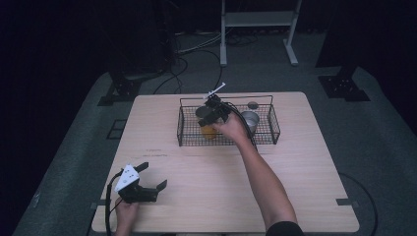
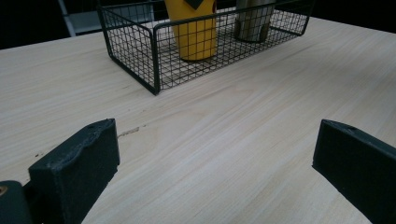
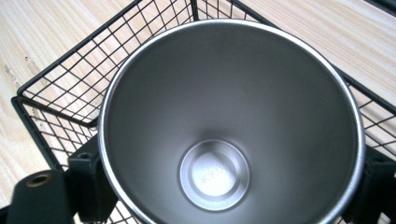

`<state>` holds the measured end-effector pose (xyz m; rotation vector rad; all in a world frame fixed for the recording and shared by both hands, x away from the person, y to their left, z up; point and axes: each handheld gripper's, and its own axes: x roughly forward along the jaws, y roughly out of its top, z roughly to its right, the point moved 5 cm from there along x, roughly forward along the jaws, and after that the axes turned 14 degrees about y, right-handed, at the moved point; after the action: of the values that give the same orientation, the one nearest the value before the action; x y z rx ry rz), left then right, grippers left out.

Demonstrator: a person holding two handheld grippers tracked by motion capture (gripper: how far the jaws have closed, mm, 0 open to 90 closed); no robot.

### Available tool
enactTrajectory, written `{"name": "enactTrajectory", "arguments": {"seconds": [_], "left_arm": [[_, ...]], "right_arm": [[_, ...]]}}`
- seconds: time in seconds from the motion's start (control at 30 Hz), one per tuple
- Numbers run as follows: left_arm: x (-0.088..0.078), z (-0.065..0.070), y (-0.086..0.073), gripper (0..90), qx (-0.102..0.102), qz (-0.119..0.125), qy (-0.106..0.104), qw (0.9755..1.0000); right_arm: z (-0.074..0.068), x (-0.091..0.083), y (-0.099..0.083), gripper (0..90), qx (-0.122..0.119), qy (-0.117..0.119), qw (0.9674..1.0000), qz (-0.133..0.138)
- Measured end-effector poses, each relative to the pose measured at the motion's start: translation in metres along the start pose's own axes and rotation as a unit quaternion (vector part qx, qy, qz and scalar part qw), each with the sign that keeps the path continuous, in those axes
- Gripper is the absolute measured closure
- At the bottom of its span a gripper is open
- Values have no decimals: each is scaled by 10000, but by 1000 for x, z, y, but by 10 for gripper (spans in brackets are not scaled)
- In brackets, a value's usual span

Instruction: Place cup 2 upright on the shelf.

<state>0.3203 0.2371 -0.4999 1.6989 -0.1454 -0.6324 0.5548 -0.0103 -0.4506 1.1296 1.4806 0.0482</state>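
Right hand-held gripper [image 1: 212, 114] sits over the yellow cup [image 1: 208, 131] in the wire basket [image 1: 268, 139], jaws flanking the cup's outer wall; can't tell if the pads press on it. Left hand-held gripper [image 1: 153, 178] spread wide, resting on the counter [image 1: 305, 196] near its front edge, well apart from the basket. Steel cup [image 1: 250, 121] stands just right of the yellow one.

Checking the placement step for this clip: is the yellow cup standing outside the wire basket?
No. The left gripper view shows the yellow cup upright inside the wire basket, behind its mesh wall, next to a steel cup.
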Motion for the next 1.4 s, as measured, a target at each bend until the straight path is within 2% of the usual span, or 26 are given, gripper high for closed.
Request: {"name": "enactTrajectory", "arguments": {"seconds": [0.3,0.47,0.53,0.73,0.87,1.1,1.4], "left_arm": [[0,0,0,0,28,2,3,10000],[1,0,0,0,30,-6,8,10000],[1,0,0,0,21,-8,17,10000],[1,0,0,0,31,-12,16,10000],[1,1,0,0,29,-11,15,10000],[1,1,0,0,25,-7,8,10000],[1,1,0,0,63,-41,12,10000]], "right_arm": [[-4,-1,-6,83,-13,48,10000,0],[-7,-1,-6,59,-47,97,9999,83],[-7,-2,-6,46,-11,140,9997,199],[-9,-5,-8,21,-38,144,9995,264],[-11,-14,-4,12,-17,205,9982,570],[-13,-24,0,12,-42,242,9962,831],[-14,-44,1,12,-71,132,9945,1039]]}}
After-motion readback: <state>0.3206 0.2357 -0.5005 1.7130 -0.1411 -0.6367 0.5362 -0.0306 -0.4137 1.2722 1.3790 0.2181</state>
